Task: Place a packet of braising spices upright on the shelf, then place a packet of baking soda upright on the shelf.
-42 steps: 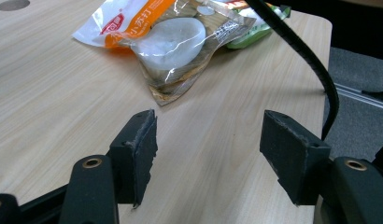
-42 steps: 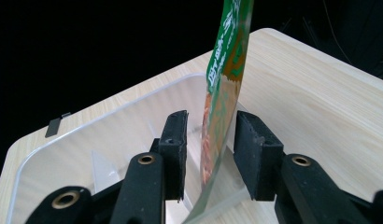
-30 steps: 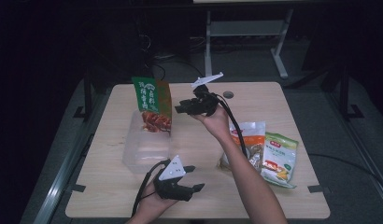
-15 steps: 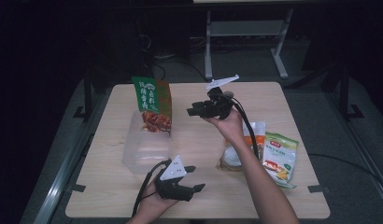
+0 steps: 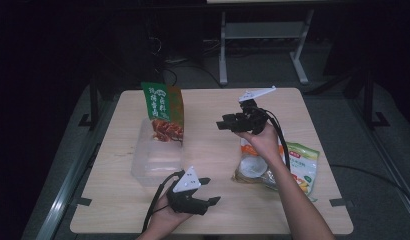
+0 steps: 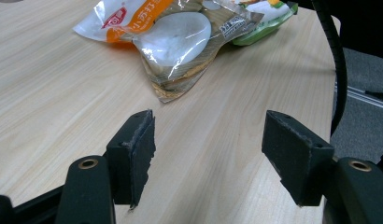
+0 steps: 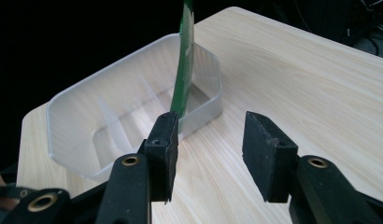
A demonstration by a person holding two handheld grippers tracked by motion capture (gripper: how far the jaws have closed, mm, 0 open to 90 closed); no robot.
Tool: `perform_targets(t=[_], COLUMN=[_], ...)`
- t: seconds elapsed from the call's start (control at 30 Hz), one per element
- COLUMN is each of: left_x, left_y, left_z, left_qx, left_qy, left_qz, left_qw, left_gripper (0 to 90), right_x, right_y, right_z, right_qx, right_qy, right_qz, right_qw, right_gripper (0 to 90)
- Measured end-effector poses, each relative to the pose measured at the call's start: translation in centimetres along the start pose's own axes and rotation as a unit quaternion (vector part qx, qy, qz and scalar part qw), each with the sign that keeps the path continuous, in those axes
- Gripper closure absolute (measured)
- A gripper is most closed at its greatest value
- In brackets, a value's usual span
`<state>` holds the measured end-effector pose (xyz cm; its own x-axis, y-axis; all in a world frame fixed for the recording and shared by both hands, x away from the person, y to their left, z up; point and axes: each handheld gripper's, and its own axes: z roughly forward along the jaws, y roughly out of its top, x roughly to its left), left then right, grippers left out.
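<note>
The green snack bag [image 5: 163,112] stands upright in the clear box [image 5: 153,165], so this step looks finished; the right gripper [image 5: 228,124], its jaws just opening and empty, must probably fetch the clear snack bag [image 5: 253,167] on the table [image 5: 208,100], while the left gripper [image 5: 208,192] rests open

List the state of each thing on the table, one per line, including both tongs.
Green snack bag with red picture: standing upright in the far end of the bin.
Clear plastic bin: upright, open-topped, dividers inside.
Clear orange-labelled packet: lying flat on the table.
Green and yellow packet: lying flat, partly under the clear one.
Left tongs: open, nothing between them.
Right tongs: open, just been opening, nothing held.
</note>
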<state>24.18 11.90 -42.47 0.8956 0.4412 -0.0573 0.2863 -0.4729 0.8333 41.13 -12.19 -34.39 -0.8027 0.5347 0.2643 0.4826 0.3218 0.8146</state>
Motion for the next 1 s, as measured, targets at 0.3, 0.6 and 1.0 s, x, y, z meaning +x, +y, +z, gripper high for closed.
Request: perform_targets(t=[0.3, 0.6, 1.0], left_x=[0.3, 0.6, 0.3], left_y=[-0.2, -0.3, -0.2], left_z=[0.0, -0.3, 0.0], left_qx=[0.002, -0.002, 0.003], left_qy=[-0.004, 0.002, 0.000], left_qz=[-0.002, -0.002, 0.004], left_qw=[1.0000, 1.0000, 1.0000], left_gripper=[33.8, 33.7, 33.4], right_x=[-0.5, -1.3, -1.1], right_y=[-1.3, -3.0, -5.3], right_z=[-1.9, -3.0, -5.1], right_qx=[-0.005, 0.012, 0.028], right_qy=[-0.009, -0.021, -0.033], right_qz=[0.014, 0.031, 0.032], right_qw=[0.9998, 0.9992, 0.9985], right_gripper=[50.7, 45.2, 41.9])
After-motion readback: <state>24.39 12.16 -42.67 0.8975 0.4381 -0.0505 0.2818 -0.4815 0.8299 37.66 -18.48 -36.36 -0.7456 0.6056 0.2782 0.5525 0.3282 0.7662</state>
